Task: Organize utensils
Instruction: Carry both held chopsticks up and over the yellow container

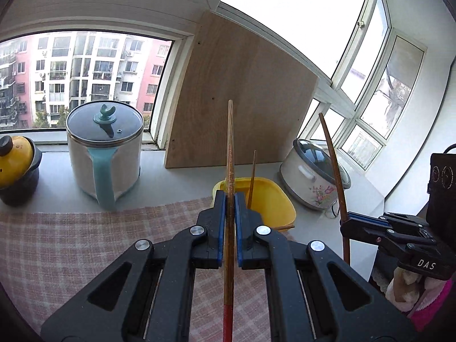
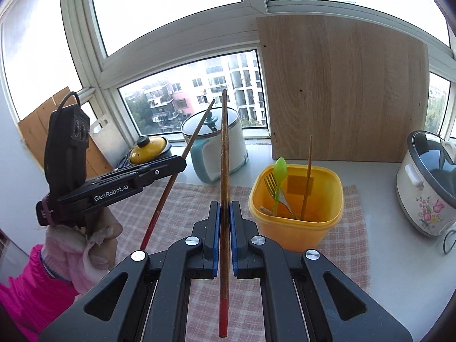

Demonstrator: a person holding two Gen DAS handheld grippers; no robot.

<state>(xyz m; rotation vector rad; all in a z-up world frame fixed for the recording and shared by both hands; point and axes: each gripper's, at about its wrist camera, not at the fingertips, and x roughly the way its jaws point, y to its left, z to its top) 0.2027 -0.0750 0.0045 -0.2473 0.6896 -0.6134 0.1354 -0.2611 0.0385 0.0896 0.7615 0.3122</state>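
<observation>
My left gripper (image 1: 230, 196) is shut on a wooden chopstick with a red end (image 1: 229, 171), held upright above the checked cloth. My right gripper (image 2: 225, 206) is shut on a second red-ended chopstick (image 2: 224, 156), also upright. Each gripper shows in the other's view: the right one (image 1: 346, 218) with its chopstick (image 1: 333, 154), the left one (image 2: 182, 161) with its chopstick (image 2: 196, 131). A yellow tub (image 2: 296, 228) stands ahead on the cloth. It holds a green spoon (image 2: 278, 176), a fork (image 2: 272, 186) and a thin wooden stick (image 2: 307, 176). The tub also shows in the left wrist view (image 1: 273, 199).
A pink checked cloth (image 1: 85, 242) covers the counter. A white-and-teal lidded pot (image 1: 104, 148) and a yellow-lidded pot (image 1: 15, 168) stand by the window. A wooden board (image 2: 339, 91) leans behind the tub. A floral slow cooker (image 2: 427, 188) stands at the right.
</observation>
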